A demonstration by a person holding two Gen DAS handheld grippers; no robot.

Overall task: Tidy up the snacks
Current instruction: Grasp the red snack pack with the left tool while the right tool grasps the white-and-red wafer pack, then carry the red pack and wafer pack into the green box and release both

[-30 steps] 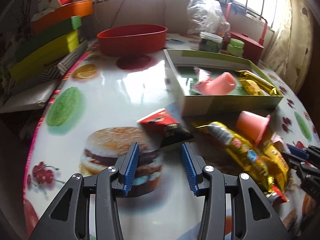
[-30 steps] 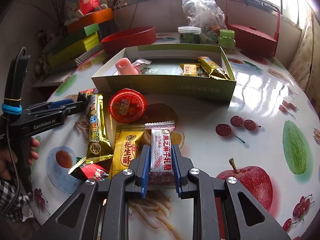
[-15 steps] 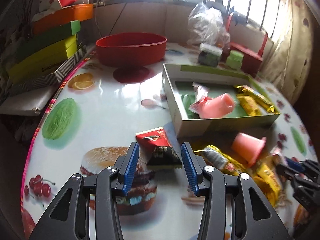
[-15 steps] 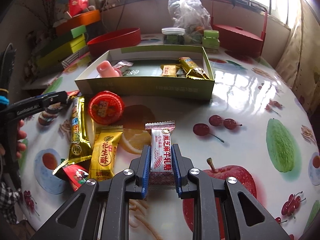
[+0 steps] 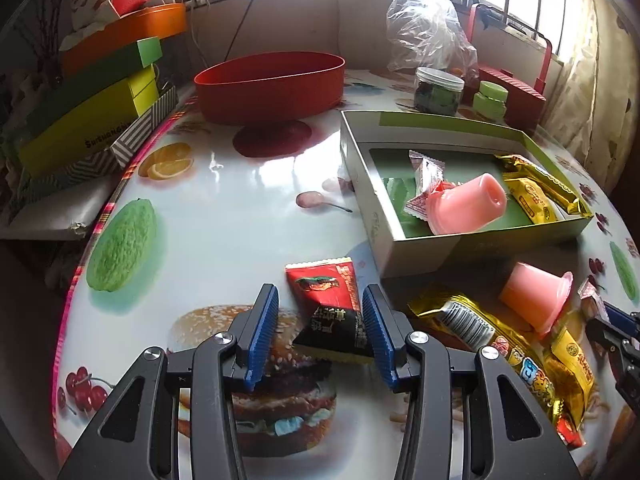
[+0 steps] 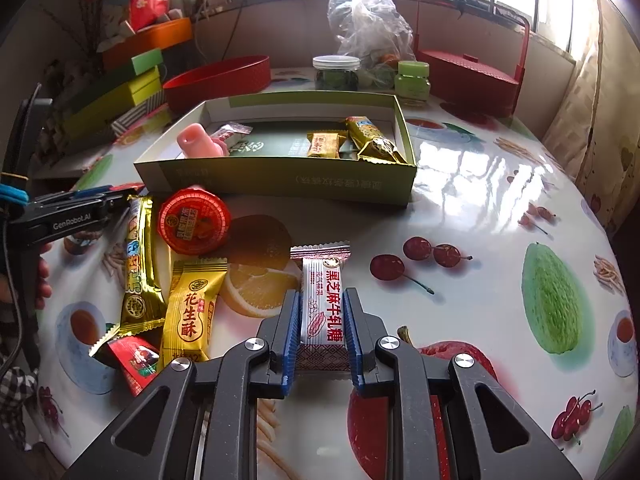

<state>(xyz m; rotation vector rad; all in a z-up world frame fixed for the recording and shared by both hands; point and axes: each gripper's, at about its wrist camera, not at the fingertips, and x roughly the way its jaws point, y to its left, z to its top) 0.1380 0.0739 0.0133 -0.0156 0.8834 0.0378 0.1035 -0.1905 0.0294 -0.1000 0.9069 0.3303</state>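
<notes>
Though left fingers [image 5: 320, 330] apart around red-black packet [image 5: 332, 312], right fingers [image 6: 320, 330] clamped on white candy [image 6: 322, 308].

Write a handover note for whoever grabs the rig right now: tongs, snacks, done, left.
Right tongs: shut on the white nougat candy.
Left tongs: open, straddling the red-black packet, not gripping.
Done: green box holds a pink jelly cup, one small white candy and three gold packets.
Left on the table: red-lidded jelly cup, gold bar, peanut crisp packet, small red packet.
</notes>
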